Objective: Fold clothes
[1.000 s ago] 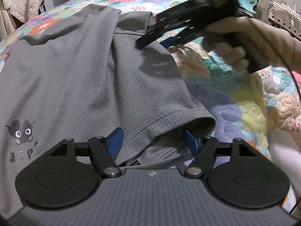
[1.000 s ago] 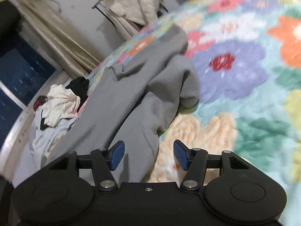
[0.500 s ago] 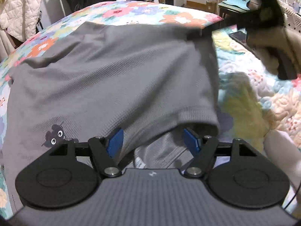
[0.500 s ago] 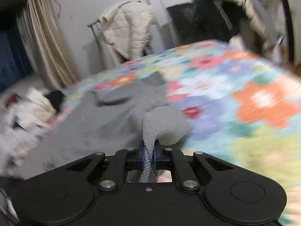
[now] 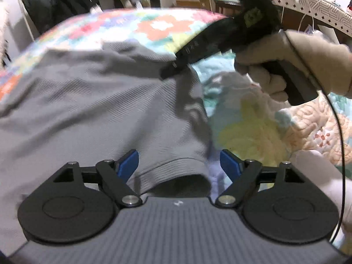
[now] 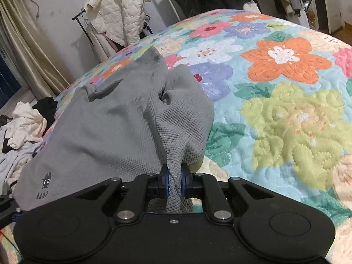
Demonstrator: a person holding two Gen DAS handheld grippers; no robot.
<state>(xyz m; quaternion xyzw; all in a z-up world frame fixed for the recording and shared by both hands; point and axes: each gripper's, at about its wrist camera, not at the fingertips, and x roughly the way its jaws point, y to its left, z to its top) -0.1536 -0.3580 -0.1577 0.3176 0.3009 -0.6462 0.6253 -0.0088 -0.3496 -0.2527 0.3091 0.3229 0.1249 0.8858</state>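
In the left wrist view, the left tongs [image 5: 179, 162] stand wide apart, their blue pads on either side of a ribbed sleeve cuff [image 5: 176, 168] of the grey shirt [image 5: 99, 110] without closing on it. The shirt lies spread over the flowered bedspread [image 5: 253, 127]. Beyond the cuff, at the shirt's far right edge, the right tongs [image 5: 169, 71] meet the cloth, held by a gloved hand [image 5: 275, 66] above the bedspread. In the right wrist view, the right tongs [image 6: 175, 183] are clamped together on a bunched fold of the grey shirt [image 6: 110, 121], which rises from the pads in a taut ridge. A small cat print [image 6: 46, 179] shows on the shirt's near left part. Left of the shirt, off the bedspread [image 6: 286, 114], lies a heap of clothes [image 6: 24, 125]; behind the shirt a quilted jacket [image 6: 118, 13] hangs on a rack.
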